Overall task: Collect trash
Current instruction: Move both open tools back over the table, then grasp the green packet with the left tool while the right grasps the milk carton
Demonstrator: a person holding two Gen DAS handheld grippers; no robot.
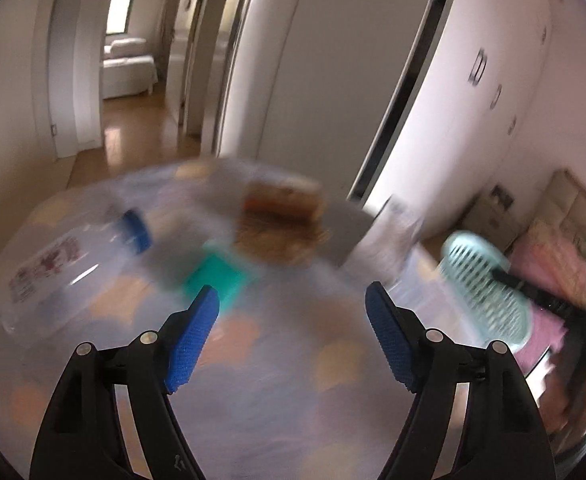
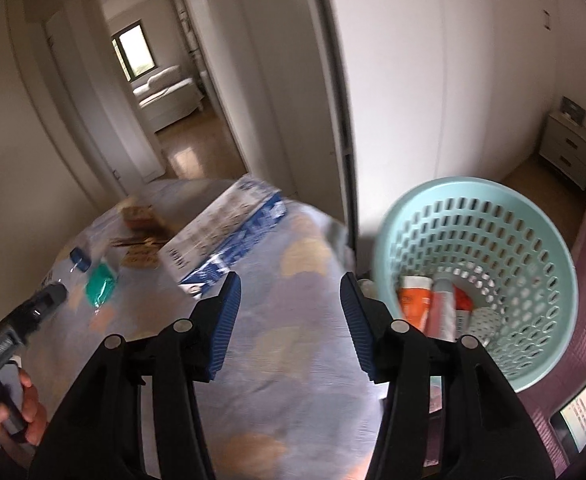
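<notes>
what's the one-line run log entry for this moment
left gripper: open, empty | right gripper: open, empty | basket: holds tubes | table: bottle, green packet, box

The left gripper (image 1: 292,304) fills the lower middle of its own wrist view, its two blue-padded fingers (image 1: 191,340) spread wide apart with nothing between them, black arms running down to the bottom edge. The right gripper (image 2: 290,292) sits likewise in the lower centre of its view, jaws parted and holding nothing, blue pads (image 2: 223,330) facing each other. At the lower left edge of the right wrist view, the person's left hand (image 2: 25,410) grips the black handle of the left gripper, fingers wrapped round it.
</notes>
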